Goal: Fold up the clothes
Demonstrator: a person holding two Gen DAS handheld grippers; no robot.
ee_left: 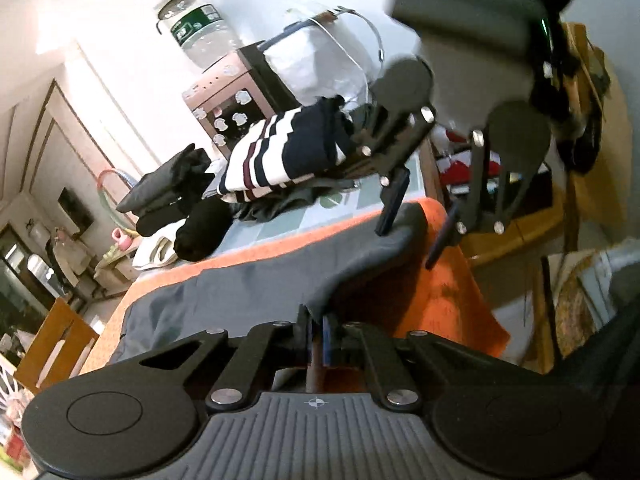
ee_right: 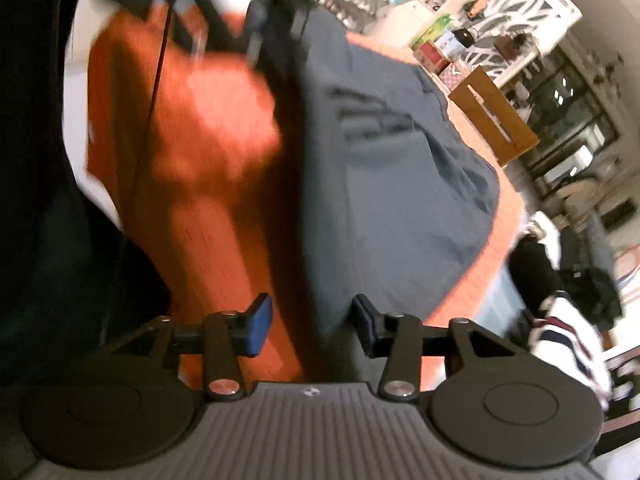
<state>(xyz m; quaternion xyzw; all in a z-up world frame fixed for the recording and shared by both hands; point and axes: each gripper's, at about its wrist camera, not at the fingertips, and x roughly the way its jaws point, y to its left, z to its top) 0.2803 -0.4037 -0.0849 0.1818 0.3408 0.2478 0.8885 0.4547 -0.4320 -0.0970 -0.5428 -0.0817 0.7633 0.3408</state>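
A grey garment (ee_left: 248,280) lies spread on an orange cloth (ee_left: 448,292) that covers the table. In the left wrist view my left gripper (ee_left: 317,338) is shut, with the garment's near edge pinched between its pads. My right gripper (ee_left: 418,226) hovers open just above the garment's far corner, and nothing is between its fingers. In the blurred right wrist view the right gripper (ee_right: 312,320) stands open above the line where the grey garment (ee_right: 400,180) meets the orange cloth (ee_right: 192,140). The left gripper (ee_right: 272,40) shows as a dark blur at the top.
A pile of clothes sits at the far end of the table, with a striped garment (ee_left: 280,152) and black items (ee_left: 200,236). Behind it stand a water bottle (ee_left: 196,28) and a white bag (ee_left: 320,60). A wooden chair (ee_left: 56,340) is to the left.
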